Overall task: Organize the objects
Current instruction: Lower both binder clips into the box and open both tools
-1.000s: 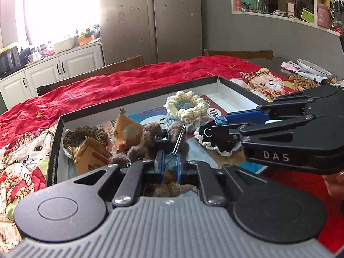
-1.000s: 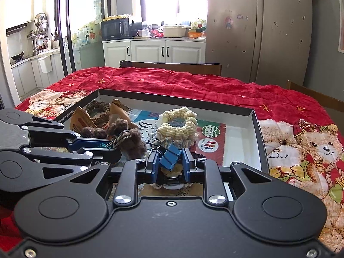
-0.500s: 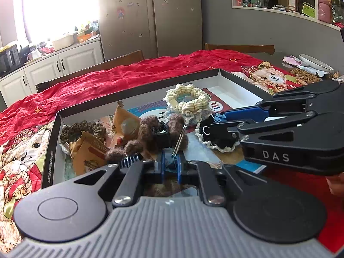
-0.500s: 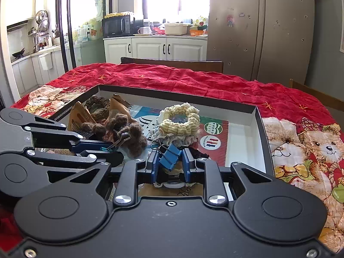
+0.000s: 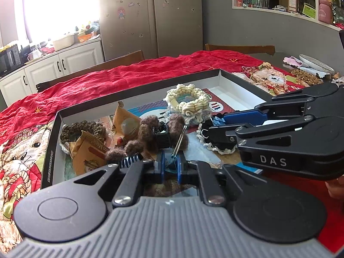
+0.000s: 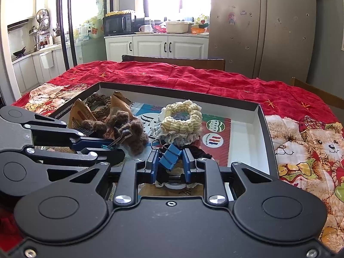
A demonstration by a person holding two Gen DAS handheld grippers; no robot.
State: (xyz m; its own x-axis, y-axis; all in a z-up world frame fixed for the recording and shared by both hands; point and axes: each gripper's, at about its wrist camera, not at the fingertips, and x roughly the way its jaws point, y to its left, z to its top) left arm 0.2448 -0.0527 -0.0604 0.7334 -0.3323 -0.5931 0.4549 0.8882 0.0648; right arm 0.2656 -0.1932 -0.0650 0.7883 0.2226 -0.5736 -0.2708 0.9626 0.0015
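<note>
The left hand-held gripper (image 5: pixel 169 167) has its two blue fingers almost together, and between them it holds the thin wire handle of a black clip (image 5: pixel 162 138). The body of this clip sits in a brown woolly hair tie (image 5: pixel 148 133), which hangs just beyond the fingertips, above the near left part of the box (image 5: pixel 50 150).

The right hand-held gripper (image 6: pixel 169 164) is closed to a narrow gap on a blue clip (image 6: pixel 169 155). The clip is tilted between the fingers, and its wire loop points up and to the left. The two grippers are very near to each other, the left one just to the left of the right one.

Farther in the box lies a cream crocheted hair tie (image 6: pixel 181 119) on top of a pale blue one. At the far left are brown paper packets (image 5: pixel 88 150) and a dark green knitted tie (image 5: pixel 83 128). The box stands on a tabletop with a red cloth (image 6: pixel 193 75).

I think some things can go wrong from here. The left grip is only on a thin wire, so the clip may turn or slip out, and the brown tie would fall on the packets. The tilted blue clip can also rotate if the fingers loosen. Because the grippers are so close, one may knock the other or pull the cream tie along.
</note>
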